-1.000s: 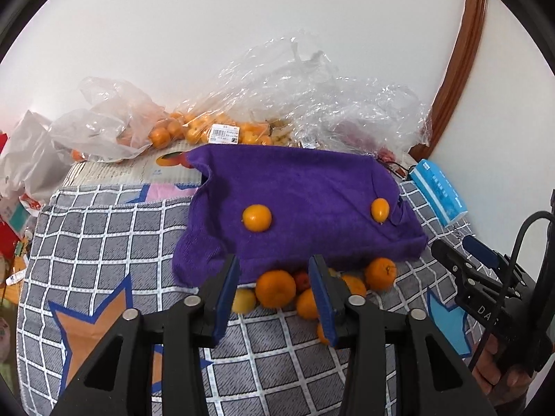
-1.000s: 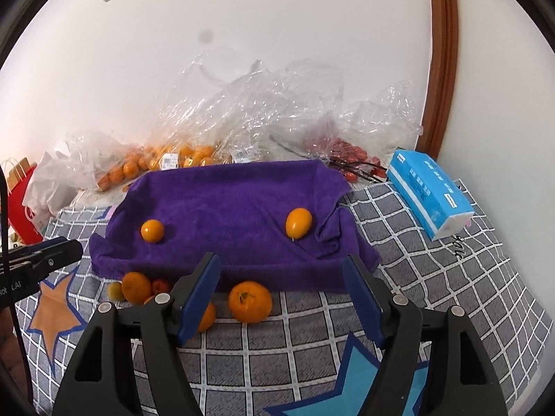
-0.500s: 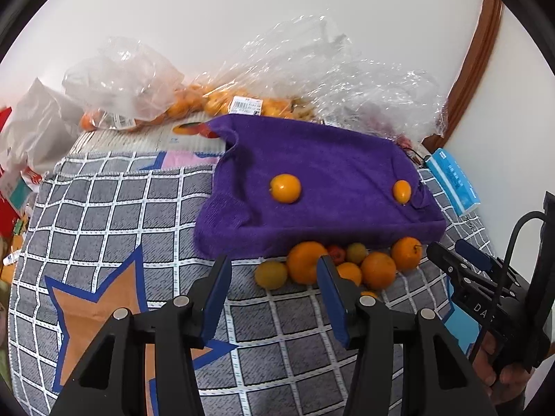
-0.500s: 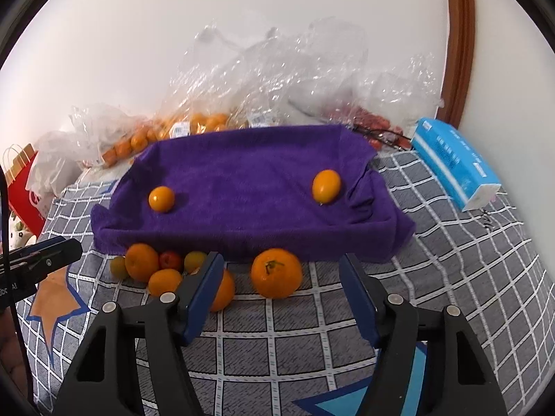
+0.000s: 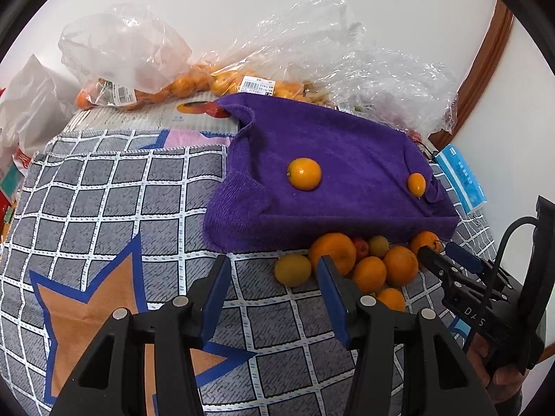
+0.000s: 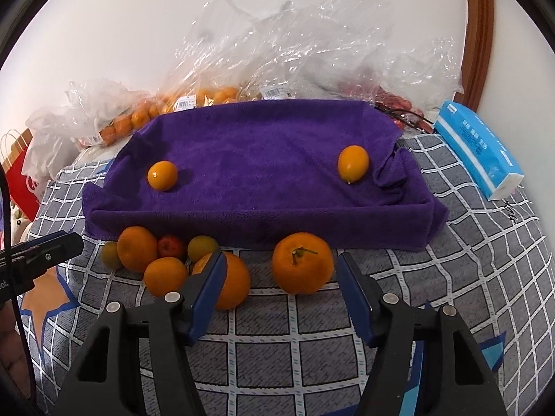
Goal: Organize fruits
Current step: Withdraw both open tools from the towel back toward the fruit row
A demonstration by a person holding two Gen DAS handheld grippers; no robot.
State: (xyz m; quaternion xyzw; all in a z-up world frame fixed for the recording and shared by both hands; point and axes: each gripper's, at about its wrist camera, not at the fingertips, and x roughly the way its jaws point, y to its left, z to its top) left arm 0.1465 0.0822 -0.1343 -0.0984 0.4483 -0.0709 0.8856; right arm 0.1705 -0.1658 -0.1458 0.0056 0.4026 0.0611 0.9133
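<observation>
A purple towel (image 5: 329,152) (image 6: 263,180) lies draped over a raised base, with two small oranges (image 6: 162,175) (image 6: 353,164) on top. Along its front edge, loose fruit (image 5: 367,267) (image 6: 156,256) sits on the checked cloth: oranges, a red one and yellowish ones. My left gripper (image 5: 272,274) is open, and a yellowish fruit (image 5: 293,270) lies just beyond its right finger. My right gripper (image 6: 281,270) is closing, with a big stemmed orange (image 6: 301,263) between its fingertips and gaps on both sides. Another orange (image 6: 236,284) sits behind its left finger.
Clear plastic bags of small oranges (image 5: 194,83) (image 6: 208,97) and red fruit pile against the back wall. A blue tissue pack (image 6: 478,152) (image 5: 461,180) lies right of the towel. A red paper bag (image 6: 24,173) stands far left. The grey checked cloth (image 5: 104,208) with star prints covers the surface.
Both grippers have sunk and come closer to the loose fruit. The right jaws have narrowed around the big orange; the left jaws stand a little wider.
</observation>
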